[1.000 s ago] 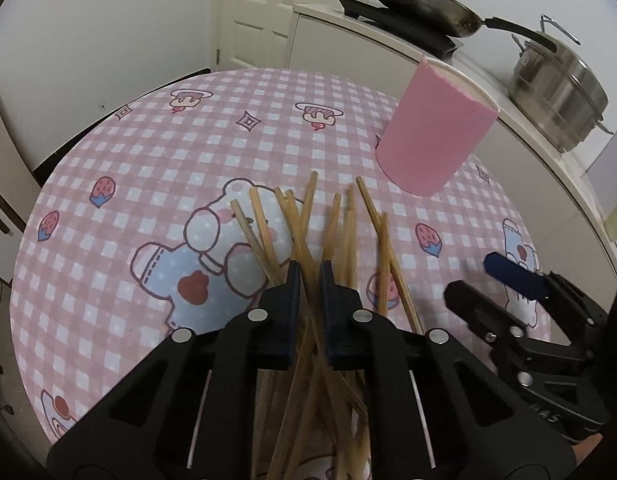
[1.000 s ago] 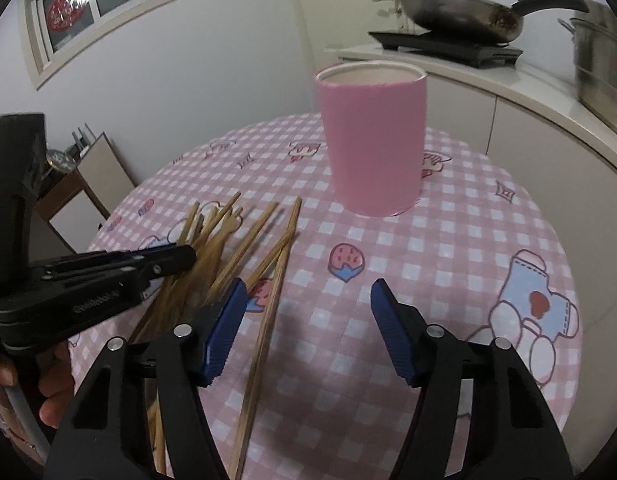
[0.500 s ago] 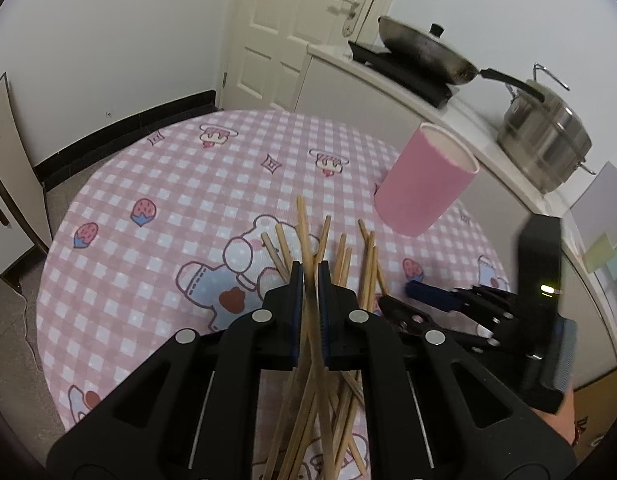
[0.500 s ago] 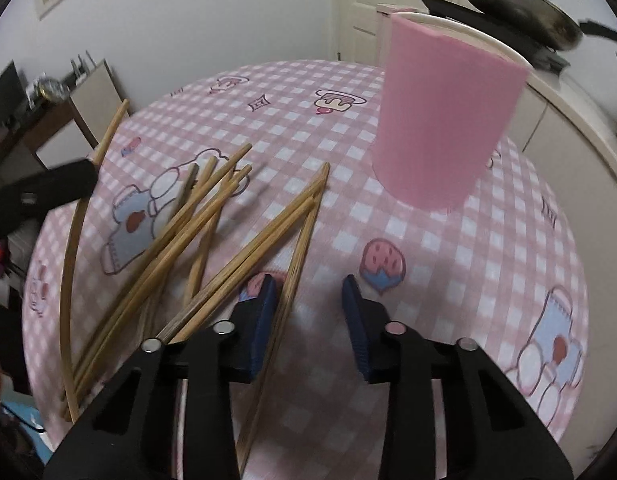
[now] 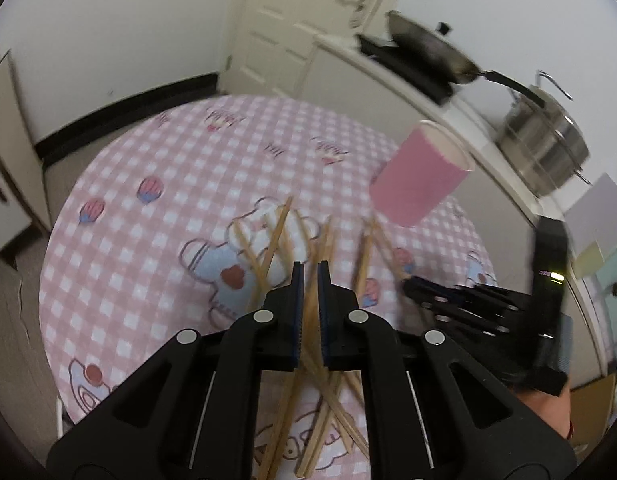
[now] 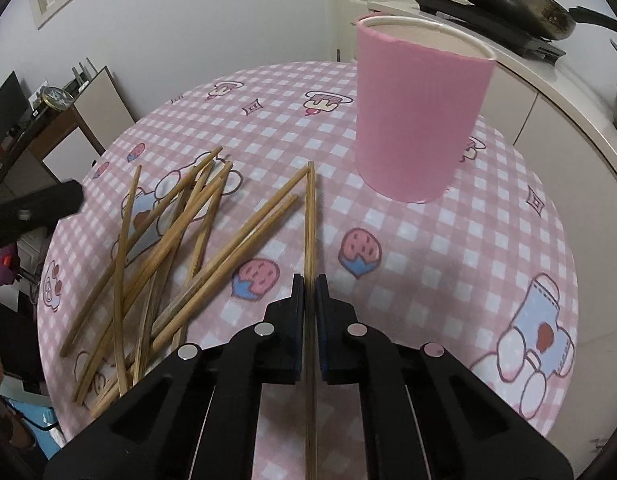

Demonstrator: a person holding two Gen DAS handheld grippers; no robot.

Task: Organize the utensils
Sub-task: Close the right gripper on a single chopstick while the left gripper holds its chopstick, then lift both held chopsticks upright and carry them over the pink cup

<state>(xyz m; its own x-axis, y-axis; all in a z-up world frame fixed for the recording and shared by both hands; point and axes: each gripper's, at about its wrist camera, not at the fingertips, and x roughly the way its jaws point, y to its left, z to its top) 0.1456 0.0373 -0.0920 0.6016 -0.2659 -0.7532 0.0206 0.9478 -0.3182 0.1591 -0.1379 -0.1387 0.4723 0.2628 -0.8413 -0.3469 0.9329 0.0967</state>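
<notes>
Several wooden chopsticks (image 6: 168,248) lie in a loose pile on the pink checked tablecloth (image 6: 448,280); the left wrist view shows the same pile (image 5: 276,240). A tall pink cup (image 6: 420,120) stands upright behind them and appears again as the cup (image 5: 418,184). My right gripper (image 6: 309,280) is closing its jaws, and the pads pinch one chopstick (image 6: 309,220) that points toward the cup. My left gripper (image 5: 310,276) is shut on a chopstick, with tan wood between its pads. The right gripper (image 5: 408,280) reaches in at the right.
A frying pan (image 6: 508,0) and a steel pot (image 5: 544,148) sit on the white counter behind the table. A closed door (image 5: 300,32) is at the back. A small dark side table (image 6: 48,120) stands to the left. The round table's edge (image 5: 52,248) drops to the floor.
The right jaws went from wide open to shut on a chopstick at the pile's right side. The left gripper rose a little with its chopstick, still shut.
</notes>
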